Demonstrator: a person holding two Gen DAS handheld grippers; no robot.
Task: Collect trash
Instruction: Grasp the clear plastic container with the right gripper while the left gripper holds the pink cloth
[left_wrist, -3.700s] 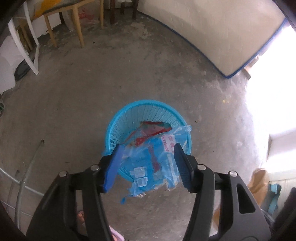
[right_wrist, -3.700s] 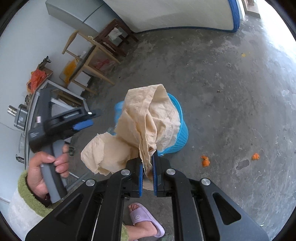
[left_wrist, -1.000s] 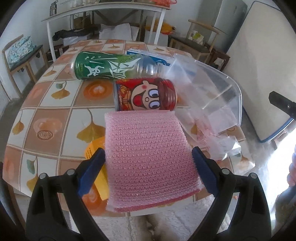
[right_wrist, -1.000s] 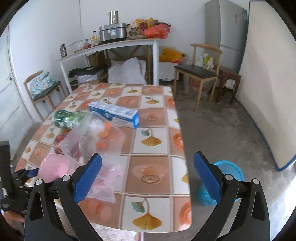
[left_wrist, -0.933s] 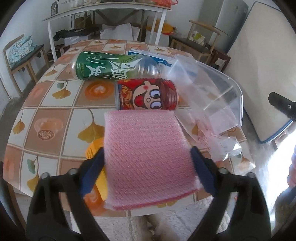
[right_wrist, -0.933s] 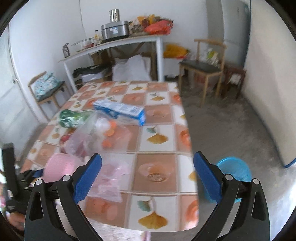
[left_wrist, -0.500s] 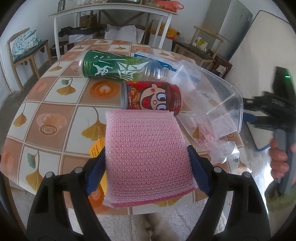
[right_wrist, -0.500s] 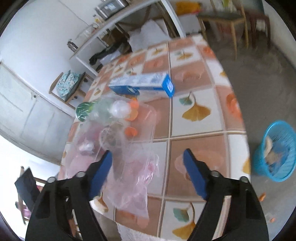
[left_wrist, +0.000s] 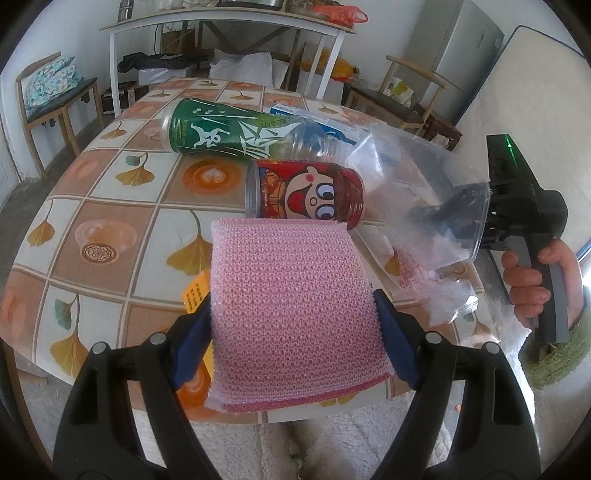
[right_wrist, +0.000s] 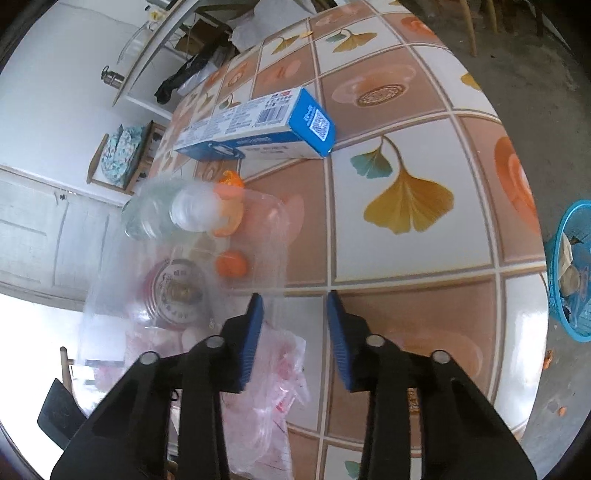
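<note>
Left wrist, pink sponge between gripper pads

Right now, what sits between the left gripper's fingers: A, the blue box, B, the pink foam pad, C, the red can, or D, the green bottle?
B: in the left wrist view the pink foam pad fills the space between the left gripper fingers, which press on its two side edges, while the red can and green bottle lie beyond it on the table.
</note>
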